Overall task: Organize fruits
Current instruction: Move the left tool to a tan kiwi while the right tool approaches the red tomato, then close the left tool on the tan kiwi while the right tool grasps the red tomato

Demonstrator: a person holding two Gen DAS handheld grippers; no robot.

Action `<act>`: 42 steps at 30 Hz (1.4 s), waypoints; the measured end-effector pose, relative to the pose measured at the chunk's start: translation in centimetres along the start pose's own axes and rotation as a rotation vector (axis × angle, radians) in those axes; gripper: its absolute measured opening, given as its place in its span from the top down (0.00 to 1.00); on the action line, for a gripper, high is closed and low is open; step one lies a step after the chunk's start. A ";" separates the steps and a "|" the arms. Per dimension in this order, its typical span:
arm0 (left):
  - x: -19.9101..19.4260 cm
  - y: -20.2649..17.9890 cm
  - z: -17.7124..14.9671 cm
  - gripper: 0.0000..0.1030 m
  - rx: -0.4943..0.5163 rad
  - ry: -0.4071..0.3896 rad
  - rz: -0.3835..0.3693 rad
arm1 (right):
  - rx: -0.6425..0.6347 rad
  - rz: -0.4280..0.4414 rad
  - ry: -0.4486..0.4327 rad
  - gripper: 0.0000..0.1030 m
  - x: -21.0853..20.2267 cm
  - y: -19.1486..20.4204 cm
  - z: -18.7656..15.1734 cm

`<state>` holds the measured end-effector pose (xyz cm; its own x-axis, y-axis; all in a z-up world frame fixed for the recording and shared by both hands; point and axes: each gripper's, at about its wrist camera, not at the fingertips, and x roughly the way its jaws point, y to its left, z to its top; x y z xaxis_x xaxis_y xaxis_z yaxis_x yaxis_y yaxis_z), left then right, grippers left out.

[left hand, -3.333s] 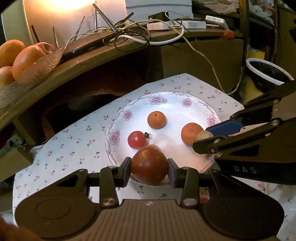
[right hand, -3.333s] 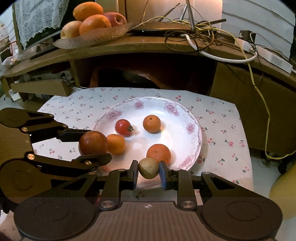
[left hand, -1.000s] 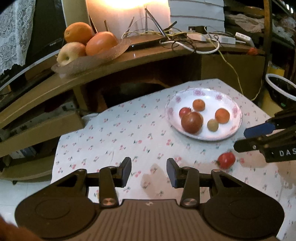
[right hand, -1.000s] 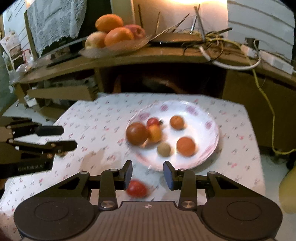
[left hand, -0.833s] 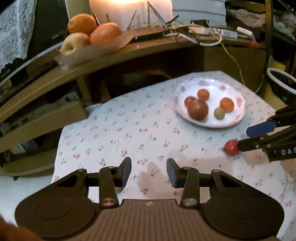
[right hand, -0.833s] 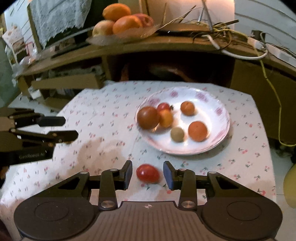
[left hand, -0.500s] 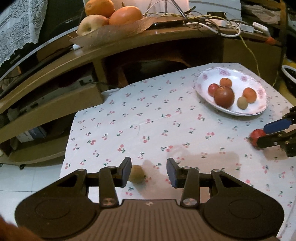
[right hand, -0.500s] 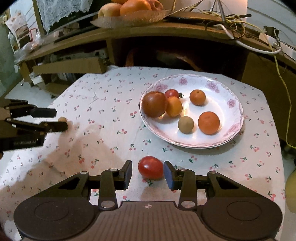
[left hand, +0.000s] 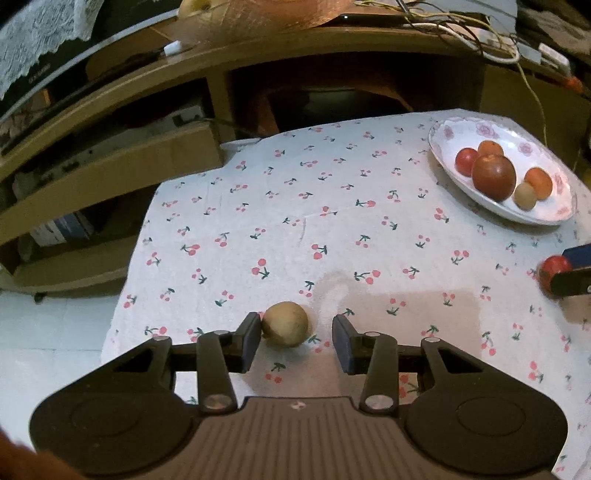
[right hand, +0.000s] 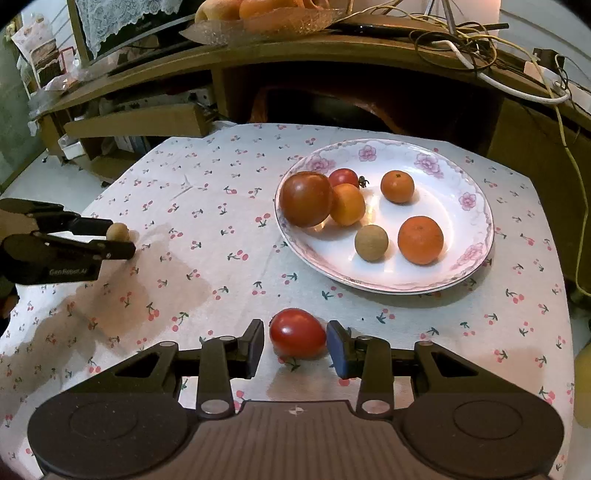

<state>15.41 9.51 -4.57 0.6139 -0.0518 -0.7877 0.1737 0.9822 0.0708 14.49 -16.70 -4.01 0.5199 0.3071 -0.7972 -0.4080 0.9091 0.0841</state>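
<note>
A small tan round fruit (left hand: 286, 324) lies on the cherry-print cloth between the fingers of my left gripper (left hand: 297, 343), close against the left pad with a gap to the right pad. The gripper is open. From the right wrist view, the left gripper (right hand: 122, 236) sits low at the table's left with the tan fruit (right hand: 117, 230) at its tips. A red tomato (right hand: 297, 333) rests on the cloth between the open fingers of my right gripper (right hand: 295, 347). The flowered plate (right hand: 476, 206) holds a large dark tomato (right hand: 306, 199), tangerines and several other small fruits.
Behind the table runs a wooden desk (right hand: 369, 48) with a glass dish of oranges (right hand: 266, 18) and tangled cables (right hand: 480, 40). A damp patch (right hand: 147, 280) darkens the cloth at the left. The table's left edge (left hand: 125, 280) drops to a tiled floor.
The large tomato and a tan fruit, gripped above the plate earlier, now lie on it. Both grippers have sunk toward the cloth. Another tan fruit and the red tomato have come between their fingers.
</note>
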 end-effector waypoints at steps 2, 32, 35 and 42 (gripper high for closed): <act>-0.1 -0.4 0.0 0.60 0.014 -0.004 -0.012 | 0.005 0.001 0.001 0.63 0.0 -0.1 0.1; -1.4 -6.6 -0.5 0.60 0.195 0.006 -0.199 | -0.104 0.047 0.007 0.56 0.2 -0.4 -0.2; -1.4 -6.7 -0.6 0.60 0.197 0.003 -0.206 | -0.098 0.036 0.024 0.57 0.7 -0.3 -0.3; -1.4 -6.8 0.1 0.63 0.176 -0.013 -0.213 | -0.082 0.014 0.018 0.65 0.8 -0.3 -0.1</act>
<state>13.49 2.89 -3.89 0.5588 -0.2577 -0.7882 0.4307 0.9024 0.0103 14.93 -16.81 -4.72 0.5000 0.3137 -0.8072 -0.4756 0.8784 0.0468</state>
